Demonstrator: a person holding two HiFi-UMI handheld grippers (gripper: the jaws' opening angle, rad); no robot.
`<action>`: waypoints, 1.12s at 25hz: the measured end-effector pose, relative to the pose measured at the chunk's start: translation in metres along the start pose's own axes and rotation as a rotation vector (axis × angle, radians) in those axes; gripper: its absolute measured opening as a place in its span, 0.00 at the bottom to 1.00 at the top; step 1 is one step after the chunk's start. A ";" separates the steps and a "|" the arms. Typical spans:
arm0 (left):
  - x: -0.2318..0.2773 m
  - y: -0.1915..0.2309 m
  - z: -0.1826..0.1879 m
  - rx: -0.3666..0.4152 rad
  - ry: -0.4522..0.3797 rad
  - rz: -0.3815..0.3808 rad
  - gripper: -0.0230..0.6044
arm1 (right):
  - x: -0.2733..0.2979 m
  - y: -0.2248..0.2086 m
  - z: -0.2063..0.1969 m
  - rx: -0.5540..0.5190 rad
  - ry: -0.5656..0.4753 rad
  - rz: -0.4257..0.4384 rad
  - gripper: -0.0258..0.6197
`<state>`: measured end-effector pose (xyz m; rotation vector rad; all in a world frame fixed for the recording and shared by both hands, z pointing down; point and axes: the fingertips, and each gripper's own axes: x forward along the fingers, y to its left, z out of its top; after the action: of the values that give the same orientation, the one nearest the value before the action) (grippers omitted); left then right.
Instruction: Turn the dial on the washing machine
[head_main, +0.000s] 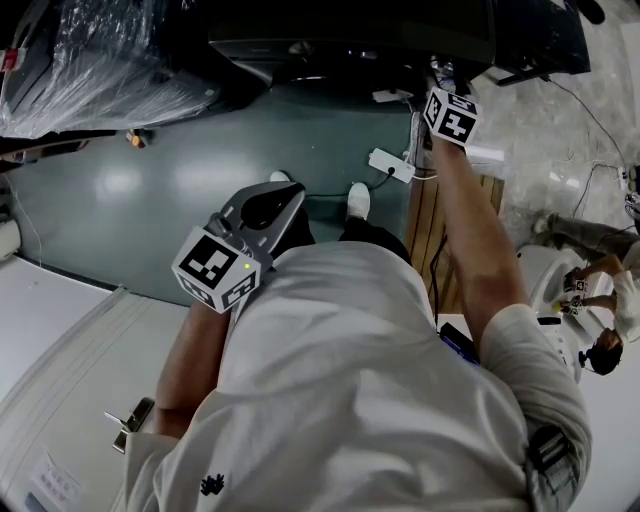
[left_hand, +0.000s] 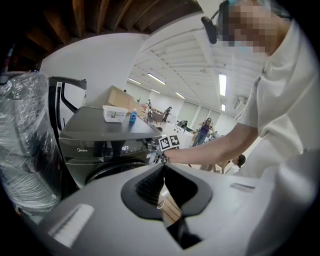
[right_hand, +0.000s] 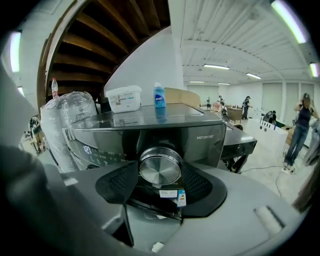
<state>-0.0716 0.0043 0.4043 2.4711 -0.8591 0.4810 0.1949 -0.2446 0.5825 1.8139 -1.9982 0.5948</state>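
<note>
So the left arm is staying tucked in, elbow bent, and the left gripper (left_hand: 162, 175) is hanging close to the person's chest, pointing at the washer (right_hand: 150, 131) but well back from it. Its jaws are sitting pressed together with nothing between them. The right arm is doing the work: it's reaching out nearly straight, and the right gripper (right_hand: 160, 174) is sitting up against the washer's front panel. Its jaws are pinching the dial (right_hand: 160, 167), one pad on each side of the rim. The dial itself is the shiny round knob near the top of the panel, right of the lit display (left_hand: 125, 148) and just above a small sticker (right_hand: 172, 195). Around all that, starting from the left: a big plastic-wrapped bundle (head_main: 90, 60) is standing just beside the washer. On the washer's lid, a white tub (right_hand: 124, 98) and a blue bottle (right_hand: 159, 95) are sitting near each other. Down on the floor a white power strip (head_main: 390, 165) is lying near the person's shoe (head_main: 358, 200), with some wooden boards (head_main: 428, 225) running under the outstretched arm. Off to the right, a few people (right_hand: 302, 125) are standing around far back in the hall. Nothing is getting between the right gripper and the dial.
</note>
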 end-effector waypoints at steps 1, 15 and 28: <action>0.001 0.000 0.000 0.000 0.000 -0.001 0.13 | 0.000 0.000 0.000 0.015 -0.001 0.005 0.44; 0.014 -0.009 0.008 0.021 -0.015 -0.030 0.13 | -0.025 -0.004 -0.012 -0.005 0.022 0.052 0.44; 0.038 -0.027 0.019 0.045 -0.051 -0.061 0.13 | -0.106 0.019 -0.044 -0.080 0.082 0.228 0.14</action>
<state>-0.0224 -0.0058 0.3975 2.5522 -0.7990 0.4219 0.1858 -0.1306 0.5613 1.5030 -2.1559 0.6342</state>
